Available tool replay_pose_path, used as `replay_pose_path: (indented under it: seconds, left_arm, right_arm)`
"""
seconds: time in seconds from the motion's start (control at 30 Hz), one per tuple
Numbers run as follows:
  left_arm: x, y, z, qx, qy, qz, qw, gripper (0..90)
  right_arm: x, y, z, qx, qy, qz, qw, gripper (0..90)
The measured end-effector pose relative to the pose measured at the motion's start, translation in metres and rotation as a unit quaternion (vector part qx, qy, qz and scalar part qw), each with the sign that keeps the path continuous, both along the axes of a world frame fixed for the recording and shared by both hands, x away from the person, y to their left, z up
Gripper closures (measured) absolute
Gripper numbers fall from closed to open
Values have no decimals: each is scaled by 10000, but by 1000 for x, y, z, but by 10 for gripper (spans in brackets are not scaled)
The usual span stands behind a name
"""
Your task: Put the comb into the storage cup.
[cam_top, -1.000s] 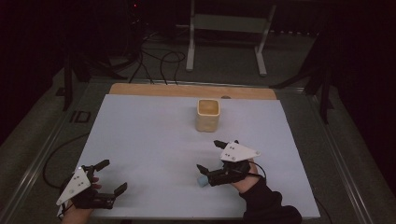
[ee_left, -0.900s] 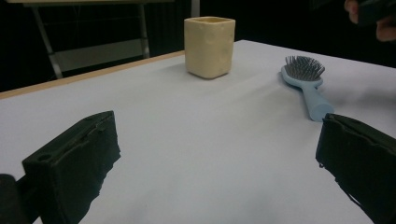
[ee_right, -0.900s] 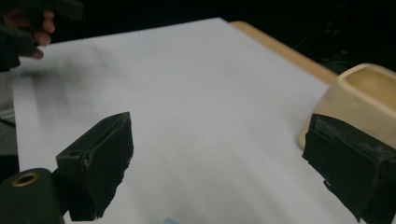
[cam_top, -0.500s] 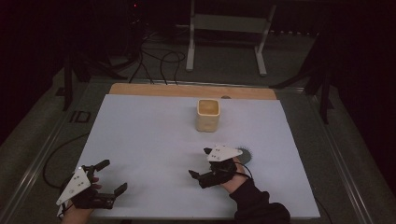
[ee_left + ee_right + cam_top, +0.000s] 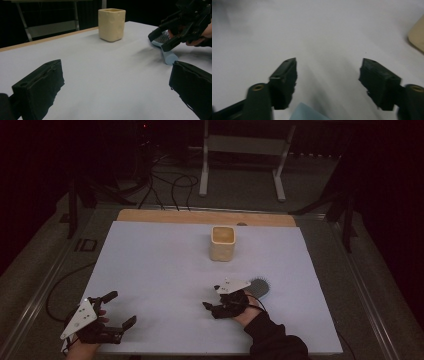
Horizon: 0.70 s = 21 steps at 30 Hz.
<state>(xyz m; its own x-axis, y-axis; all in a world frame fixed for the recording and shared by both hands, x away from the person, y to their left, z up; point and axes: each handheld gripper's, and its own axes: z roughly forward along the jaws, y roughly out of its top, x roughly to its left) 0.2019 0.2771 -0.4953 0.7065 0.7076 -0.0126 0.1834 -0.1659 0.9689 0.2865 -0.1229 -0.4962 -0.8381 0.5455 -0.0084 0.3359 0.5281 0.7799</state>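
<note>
We see a white table (image 5: 160, 270) with a cream square cup (image 5: 222, 243) standing upright toward its far middle, and a pale blue hairbrush (image 5: 259, 288) lying near the right gripper (image 5: 212, 299). That gripper is spread wide over the brush handle, gripping nothing. The left gripper (image 5: 119, 309), at the near left corner, is wide open and empty too.

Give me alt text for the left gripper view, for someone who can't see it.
The left gripper, jaws wide apart, hovers over a white table. Beyond stands a cream square cup; at right, the right gripper sits over a blue hairbrush.
</note>
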Motion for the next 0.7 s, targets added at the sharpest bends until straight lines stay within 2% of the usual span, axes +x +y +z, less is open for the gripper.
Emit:
replay_pose_path:
  seconds: [0.17, 0.2, 0.37, 0.4, 0.43, 0.47, 0.53, 0.57, 0.7]
  left_arm:
    - [0, 0, 0, -1, 9, -5, 10000, 0]
    - [0, 0, 0, -8, 6, -7, 10000, 0]
    - [0, 0, 0, -11, 22, 0, 10000, 0]
    - [0, 0, 0, -11, 22, 0, 10000, 0]
    - [0, 0, 0, -7, 8, -11, 10000, 0]
    - [0, 0, 0, -12, 13, -10, 10000, 0]
    - [0, 0, 0, 2, 20, -5, 10000, 0]
    - [0, 0, 0, -1, 20, -8, 10000, 0]
    - [0, 0, 0, 14, 14, -19, 10000, 0]
  right_arm:
    - [1, 1, -4, -138, 43, -25, 9999, 449]
    - [1, 2, -5, -178, 54, -45, 9998, 512]
    - [1, 3, -5, -317, 111, -60, 9994, 691]
    - [1, 3, -5, -354, 111, -78, 9993, 741]
    - [2, 4, -5, -417, 141, -79, 9990, 828]
    - [2, 4, -5, -417, 141, -79, 9990, 828]
    - [1, 4, -5, -493, 196, -91, 9986, 892]
    - [0, 5, -6, -587, 227, -62, 9980, 898]
    - [-3, 7, -8, -718, 322, 38, 9969, 900]
